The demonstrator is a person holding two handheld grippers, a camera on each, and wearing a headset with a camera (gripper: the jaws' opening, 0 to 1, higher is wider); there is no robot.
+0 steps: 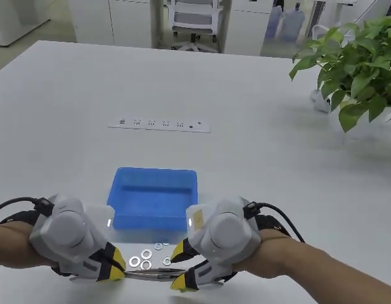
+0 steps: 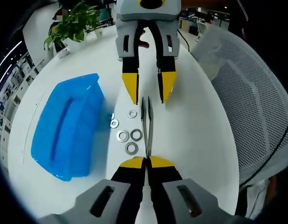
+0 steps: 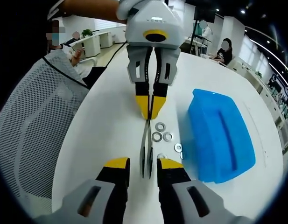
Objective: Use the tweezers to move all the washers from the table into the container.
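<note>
Thin metal tweezers (image 1: 154, 272) lie on the white table (image 1: 246, 145) between my two grippers. My left gripper (image 1: 119, 269) is shut on one end of the tweezers (image 2: 146, 135). From the opposite side my right gripper (image 1: 180, 267) stands open, its yellow-tipped jaws to either side of the other end of the tweezers (image 3: 146, 149). Several small steel washers (image 1: 144, 258) lie loose beside the tweezers; they appear as washers (image 2: 129, 137) and washers (image 3: 161, 134) in the gripper views. Just beyond them stands the blue container (image 1: 156, 196).
A white power strip (image 1: 160, 124) lies flat further back on the table. A potted plant (image 1: 357, 63) stands at the far right. A mesh chair back (image 2: 242, 93) is at the table's near edge, and an office chair (image 1: 195, 16) behind the far edge.
</note>
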